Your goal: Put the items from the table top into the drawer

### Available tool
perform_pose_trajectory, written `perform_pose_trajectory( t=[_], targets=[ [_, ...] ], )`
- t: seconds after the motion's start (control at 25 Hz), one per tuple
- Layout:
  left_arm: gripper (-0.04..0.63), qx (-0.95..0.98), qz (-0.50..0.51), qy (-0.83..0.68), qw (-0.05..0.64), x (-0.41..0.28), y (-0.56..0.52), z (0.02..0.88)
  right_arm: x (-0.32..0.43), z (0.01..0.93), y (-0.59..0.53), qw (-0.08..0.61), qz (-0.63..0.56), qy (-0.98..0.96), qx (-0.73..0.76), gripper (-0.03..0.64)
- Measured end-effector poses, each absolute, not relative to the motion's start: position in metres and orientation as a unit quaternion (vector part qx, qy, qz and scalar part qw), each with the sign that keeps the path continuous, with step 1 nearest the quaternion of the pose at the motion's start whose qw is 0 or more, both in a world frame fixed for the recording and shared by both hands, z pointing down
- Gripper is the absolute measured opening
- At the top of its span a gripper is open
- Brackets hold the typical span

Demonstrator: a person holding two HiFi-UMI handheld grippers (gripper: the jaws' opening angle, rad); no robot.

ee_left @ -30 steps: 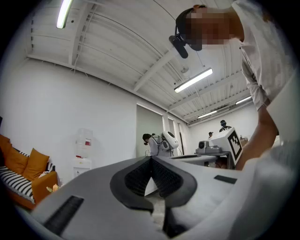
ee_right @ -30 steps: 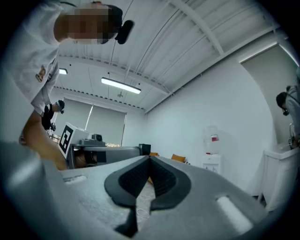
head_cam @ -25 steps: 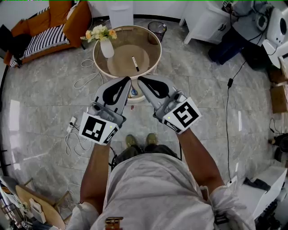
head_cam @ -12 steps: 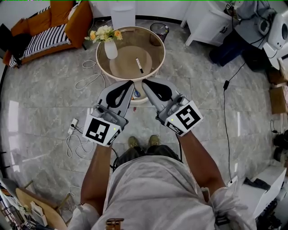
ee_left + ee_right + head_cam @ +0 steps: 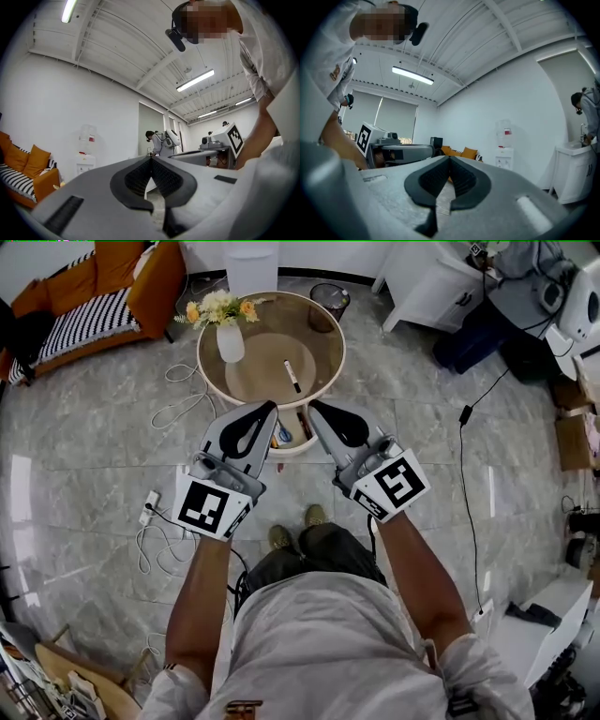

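Pen lies on the counter near the vase. The left hand-held gripper and right hand-held gripper hover closed and empty above the drawer. A careless reach could topple the vase.

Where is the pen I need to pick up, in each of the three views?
Head view: the pen lies on the round table, right of the vase, upper centre.
Left gripper view: not in it.
Right gripper view: not in it.
Shared landmark: the orange sofa, top left in the head view, lower left in the left gripper view, near the centre in the right gripper view.
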State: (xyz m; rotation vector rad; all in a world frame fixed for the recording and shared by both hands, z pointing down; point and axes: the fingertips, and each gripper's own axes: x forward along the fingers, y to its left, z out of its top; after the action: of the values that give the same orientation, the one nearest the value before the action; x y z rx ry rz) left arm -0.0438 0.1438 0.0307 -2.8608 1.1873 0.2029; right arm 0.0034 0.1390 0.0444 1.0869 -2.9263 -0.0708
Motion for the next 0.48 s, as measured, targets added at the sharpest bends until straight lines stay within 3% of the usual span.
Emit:
perform_pose_trajectory(
  t=[0.48],
  targets=[
    [0.000,-0.914,0.041,0.402,0.013,-0.032,0.078,0.058,0.025,0.070,0.067,0.022,-0.023,-0.936,0.351,0.000]
  ],
)
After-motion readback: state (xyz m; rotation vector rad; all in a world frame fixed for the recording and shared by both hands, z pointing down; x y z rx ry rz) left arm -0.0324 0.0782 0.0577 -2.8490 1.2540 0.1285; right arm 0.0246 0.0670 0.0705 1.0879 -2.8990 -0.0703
